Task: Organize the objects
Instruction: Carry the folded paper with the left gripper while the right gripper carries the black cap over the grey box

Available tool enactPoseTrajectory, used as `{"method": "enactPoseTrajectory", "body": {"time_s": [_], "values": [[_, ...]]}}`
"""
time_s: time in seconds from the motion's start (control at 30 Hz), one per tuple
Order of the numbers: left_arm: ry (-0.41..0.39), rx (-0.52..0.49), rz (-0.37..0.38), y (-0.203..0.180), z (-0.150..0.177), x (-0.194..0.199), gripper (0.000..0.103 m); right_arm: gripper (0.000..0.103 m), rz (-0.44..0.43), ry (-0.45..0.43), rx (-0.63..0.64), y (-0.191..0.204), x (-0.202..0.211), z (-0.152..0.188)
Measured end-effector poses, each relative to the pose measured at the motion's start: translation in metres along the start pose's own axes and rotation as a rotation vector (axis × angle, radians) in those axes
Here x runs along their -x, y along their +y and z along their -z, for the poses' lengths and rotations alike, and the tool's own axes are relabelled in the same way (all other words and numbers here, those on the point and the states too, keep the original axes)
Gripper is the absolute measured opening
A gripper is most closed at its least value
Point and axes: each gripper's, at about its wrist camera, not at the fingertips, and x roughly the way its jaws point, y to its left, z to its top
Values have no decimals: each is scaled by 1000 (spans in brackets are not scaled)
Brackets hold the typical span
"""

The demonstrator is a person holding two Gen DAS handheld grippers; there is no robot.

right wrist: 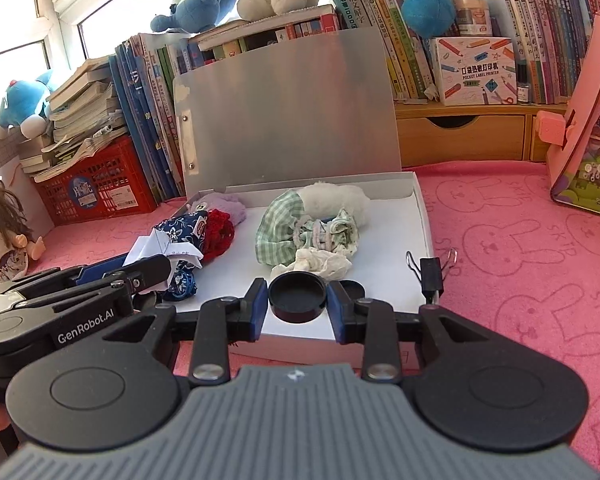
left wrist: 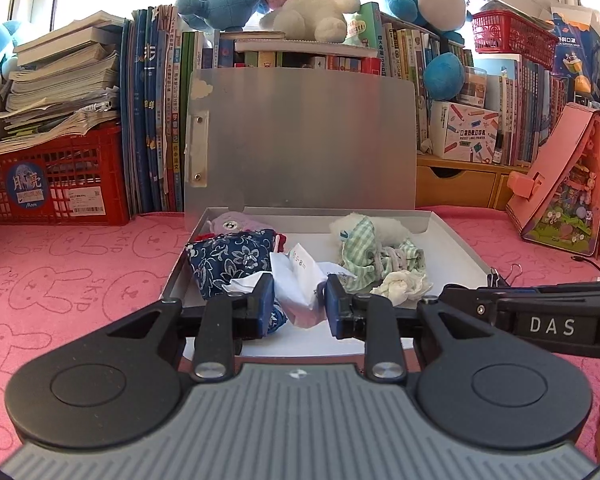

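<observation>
An open white box [left wrist: 452, 248] with a raised silver lid [left wrist: 300, 140] lies on the pink cloth. Inside are a blue floral pouch [left wrist: 228, 260], a green checked cloth [left wrist: 360, 256], a crumpled tissue [left wrist: 400, 284] and a purple toy [left wrist: 232, 224]. My left gripper [left wrist: 296, 300] is shut on a crumpled white paper [left wrist: 296, 284] over the box's front left. My right gripper [right wrist: 298, 300] is shut on a round black lid [right wrist: 298, 294] over the box's front edge [right wrist: 300, 340]. The left gripper also shows in the right wrist view [right wrist: 152, 272].
A black binder clip [right wrist: 432, 272] sits on the box's right front corner. Books, a red crate [left wrist: 52, 184], plush toys and a wooden drawer unit [right wrist: 460, 136] line the back. A pink toy house [left wrist: 560, 176] stands at right. A doll [right wrist: 0, 232] lies at left.
</observation>
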Motion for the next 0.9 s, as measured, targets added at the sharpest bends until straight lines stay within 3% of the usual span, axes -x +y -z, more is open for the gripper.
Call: {"method": "enactPoseTrajectory", "body": {"time_s": [0.67,0.9], "values": [[128,-59,-58,3,15,-55,32,37,52,72,77,4,-46,9],[171,-10,-59,11,14,-62,32,38,62,77,59,-2,-51,7]]}}
